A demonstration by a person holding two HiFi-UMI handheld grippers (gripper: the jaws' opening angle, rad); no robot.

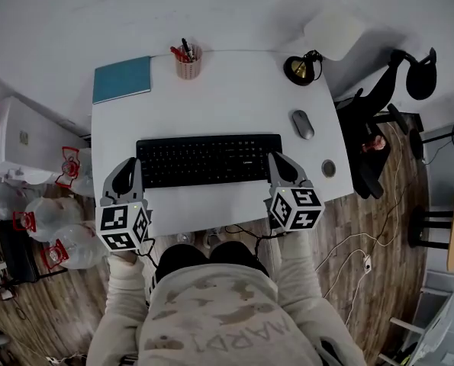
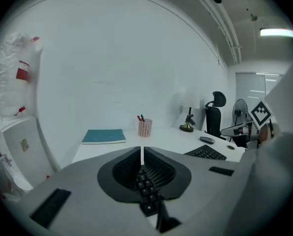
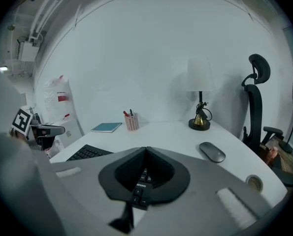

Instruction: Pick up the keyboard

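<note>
- Left gripper, lower left of head view: fingers closed, nothing pinched, tips set at left end of keyboard.
- Risk judged: with jaws shut, edge cannot be clamped. Keyboard could be shoved along desk rather than lifted.
- Keyboard: frame centre, flat on desk, black, long, thin (keys glimpsed beneath both jaw pairs).
- Right gripper, lower right: closed too, empty, at right end.
- Uneven raise could tilt keyboard and let it slip off.
- Mouse, upper right, could be knocked.
</note>
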